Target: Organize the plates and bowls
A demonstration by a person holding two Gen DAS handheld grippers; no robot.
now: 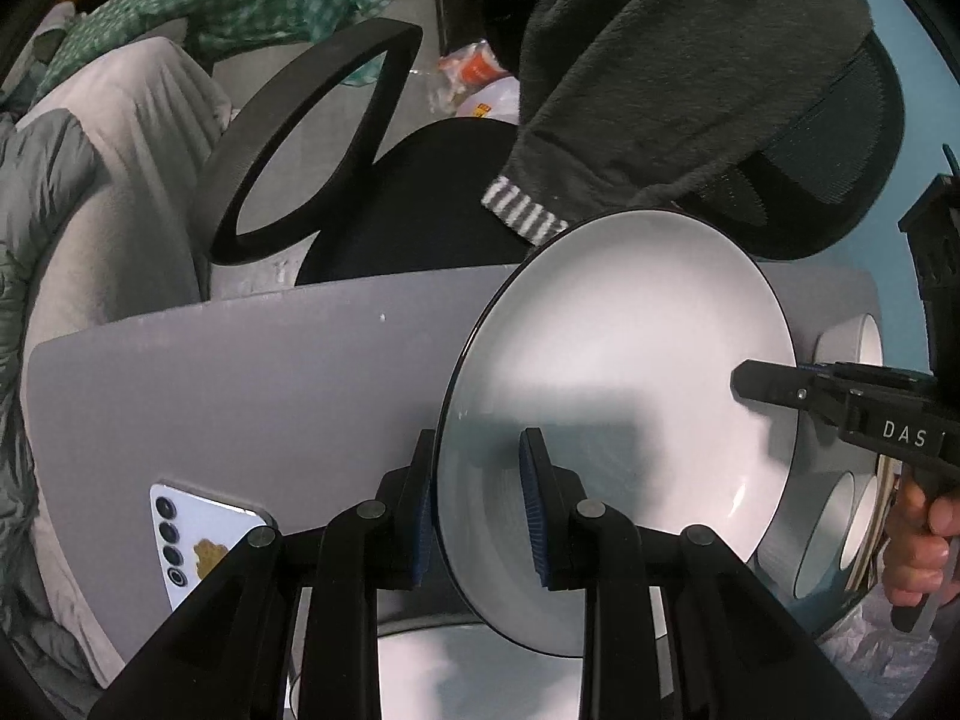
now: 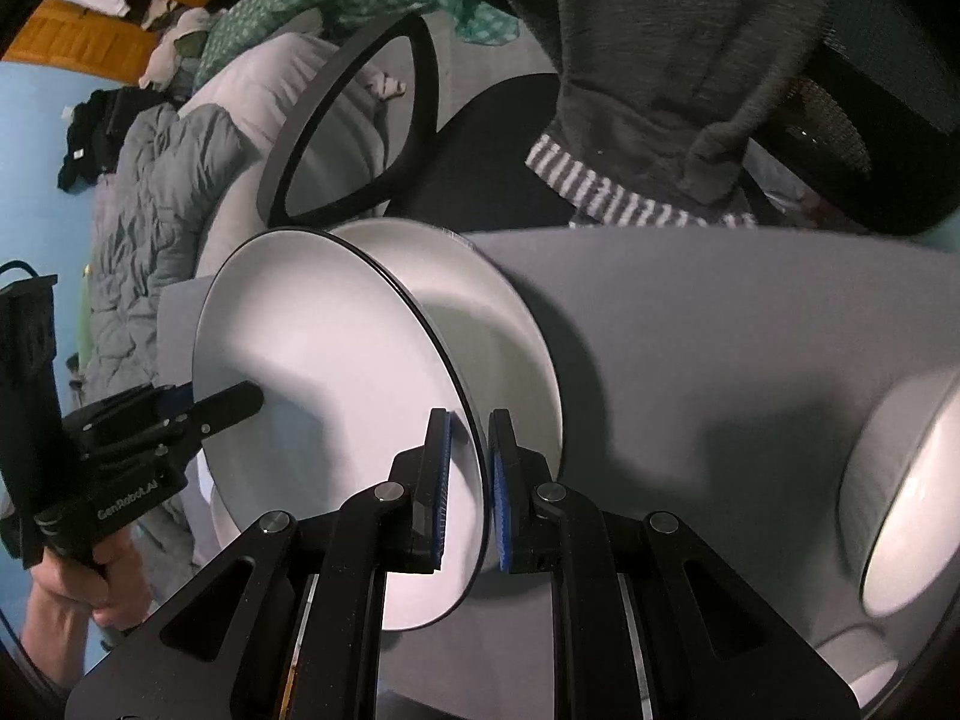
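A white plate [image 1: 630,348] with a thin dark rim hangs tilted above the grey table [image 1: 270,372], carried by both grippers. My left gripper [image 1: 477,438] is shut on its near left rim, one pad inside the plate and one outside. My right gripper [image 1: 744,384] grips the opposite rim. In the right wrist view the same plate [image 2: 318,348] stands edge-on between the blue pads of my right gripper [image 2: 471,414], with my left gripper [image 2: 252,396] on its far side. Under it a second white plate [image 2: 510,312] lies on the table.
White bowls [image 1: 858,336] [image 2: 912,492] stand at the table's right end. A white phone [image 1: 198,534] lies near the left front edge. Behind the table are a black chair armrest [image 1: 312,138] and a person in a dark fleece [image 1: 660,60].
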